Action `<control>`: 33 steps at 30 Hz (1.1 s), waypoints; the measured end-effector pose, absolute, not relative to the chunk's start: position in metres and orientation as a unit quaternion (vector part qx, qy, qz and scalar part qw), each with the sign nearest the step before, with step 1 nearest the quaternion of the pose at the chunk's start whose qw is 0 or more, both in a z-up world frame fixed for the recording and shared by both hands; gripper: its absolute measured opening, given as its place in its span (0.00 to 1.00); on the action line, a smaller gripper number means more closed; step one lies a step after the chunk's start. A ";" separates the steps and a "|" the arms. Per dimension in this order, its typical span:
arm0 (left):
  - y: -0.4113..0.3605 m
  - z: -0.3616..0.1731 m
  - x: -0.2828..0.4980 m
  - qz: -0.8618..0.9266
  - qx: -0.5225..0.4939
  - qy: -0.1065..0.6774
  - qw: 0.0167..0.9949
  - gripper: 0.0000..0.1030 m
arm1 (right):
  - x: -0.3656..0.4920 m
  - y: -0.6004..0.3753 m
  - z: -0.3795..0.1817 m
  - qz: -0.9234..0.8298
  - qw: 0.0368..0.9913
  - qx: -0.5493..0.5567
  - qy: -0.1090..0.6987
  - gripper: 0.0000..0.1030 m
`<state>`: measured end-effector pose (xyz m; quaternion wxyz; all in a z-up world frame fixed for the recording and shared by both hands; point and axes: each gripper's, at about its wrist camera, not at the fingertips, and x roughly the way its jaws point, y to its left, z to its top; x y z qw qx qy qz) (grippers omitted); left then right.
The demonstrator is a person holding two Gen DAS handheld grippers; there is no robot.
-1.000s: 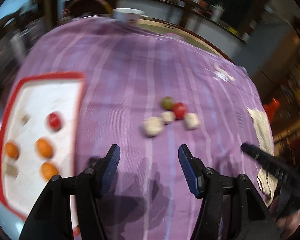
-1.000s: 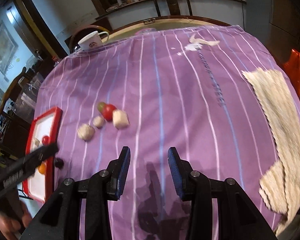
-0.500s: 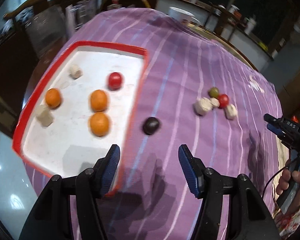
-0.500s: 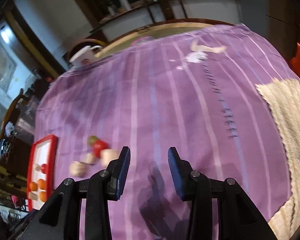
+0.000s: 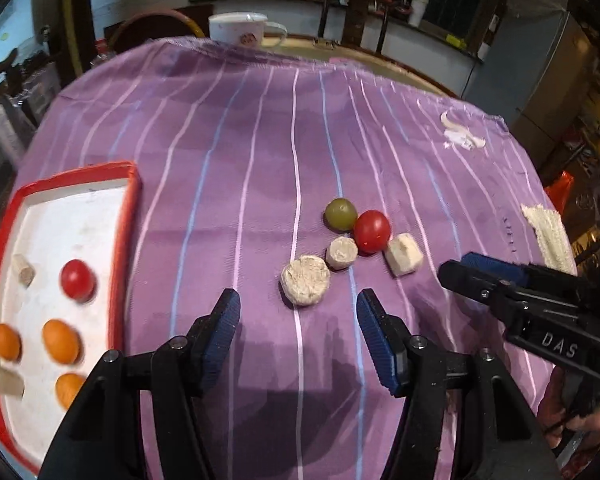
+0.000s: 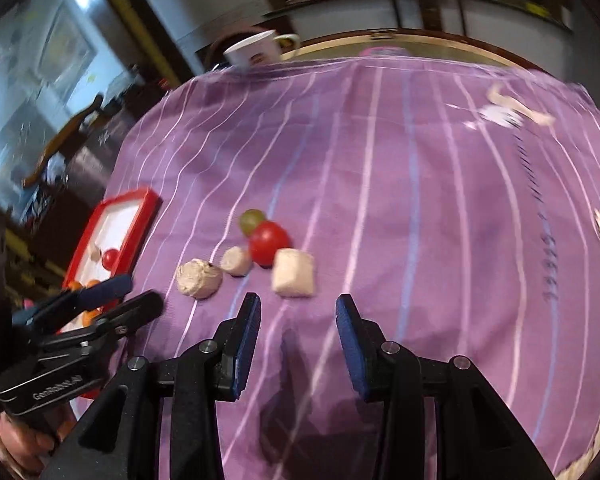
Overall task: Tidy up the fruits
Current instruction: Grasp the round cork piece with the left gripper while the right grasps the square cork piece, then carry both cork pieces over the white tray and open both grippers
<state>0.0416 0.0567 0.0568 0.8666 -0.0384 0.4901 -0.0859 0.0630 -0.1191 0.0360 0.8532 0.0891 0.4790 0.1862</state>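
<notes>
A cluster lies on the purple striped cloth: a green fruit (image 5: 341,214), a red tomato (image 5: 372,231), a round beige slice (image 5: 305,279), a smaller beige piece (image 5: 341,252) and a beige chunk (image 5: 404,255). My left gripper (image 5: 298,322) is open and empty just before the round slice. My right gripper (image 6: 297,318) is open and empty just before the beige chunk (image 6: 293,273). A red-rimmed white tray (image 5: 130,216) at the left holds a red tomato (image 5: 76,279), three orange fruits and beige pieces.
A white cup (image 5: 240,30) stands at the table's far edge. A cream knitted cloth (image 5: 548,236) lies at the right edge. White scraps (image 5: 462,136) lie at the far right. The right gripper also shows in the left wrist view (image 5: 476,276).
My left gripper swung from over the tray back to the cluster. My right gripper moved down and closer to the beige chunk. The dark fruit seen near the tray is out of view.
</notes>
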 end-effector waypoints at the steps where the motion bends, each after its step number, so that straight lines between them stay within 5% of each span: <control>1: 0.057 0.052 0.045 -0.091 -0.041 0.496 0.863 0.58 | 0.067 -0.114 0.033 0.186 0.854 0.079 0.480 0.42; 13: 0.050 0.022 0.070 -0.107 -0.041 0.512 0.851 0.58 | 0.100 -0.091 0.005 0.168 0.843 0.060 0.507 0.41; 18: 0.052 0.022 0.074 -0.104 -0.059 0.508 0.853 0.33 | 0.100 -0.093 0.005 0.166 0.842 0.066 0.509 0.31; 33: 0.138 0.069 0.019 -0.047 -0.148 0.475 0.866 0.33 | 0.065 -0.080 0.044 0.190 0.839 0.115 0.498 0.31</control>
